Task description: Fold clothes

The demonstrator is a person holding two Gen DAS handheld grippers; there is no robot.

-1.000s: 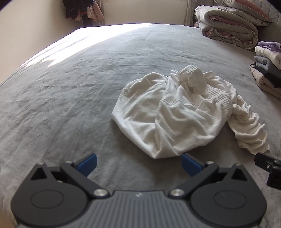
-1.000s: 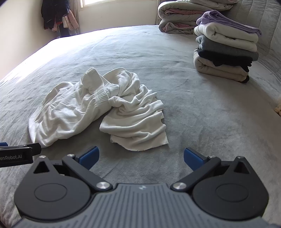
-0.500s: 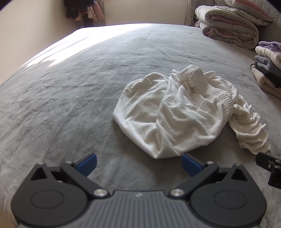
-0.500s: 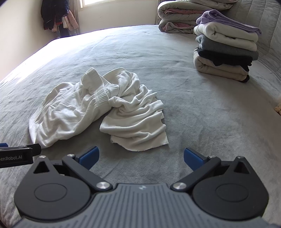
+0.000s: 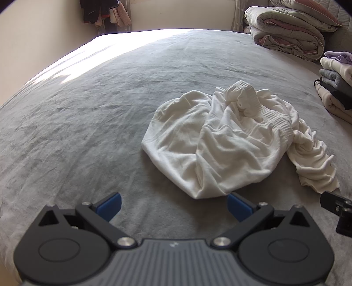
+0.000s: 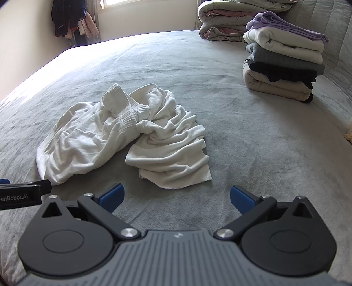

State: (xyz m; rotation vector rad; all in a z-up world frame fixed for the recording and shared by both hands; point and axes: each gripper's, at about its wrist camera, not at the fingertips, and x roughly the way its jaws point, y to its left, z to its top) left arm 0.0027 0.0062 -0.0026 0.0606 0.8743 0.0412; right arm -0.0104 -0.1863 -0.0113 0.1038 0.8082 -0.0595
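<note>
1. The left hand-held gripper [image 5: 173, 205] and the right hand-held gripper [image 6: 176, 197] hover low over the bed [image 5: 77, 136], jaws apart, empty.
2. A crumpled white garment [image 6: 123, 136] with a ribbed waistband lies mid-bed on plush grey fabric.

Bed [image 6: 253, 136]: under everything
Crumpled clothes [image 6: 123, 136]: on the bed, in the middle, a little to the left
Left gripper [image 5: 173, 203]: near the front edge of the crumpled clothes
Right gripper [image 6: 176, 195]: beside the left gripper, to its right
Folded stack [image 6: 283, 57]: on the bed, back right
Rolled blankets [image 6: 222, 19]: behind the folded stack
Hanging clothes [image 6: 72, 17]: far back left
</note>
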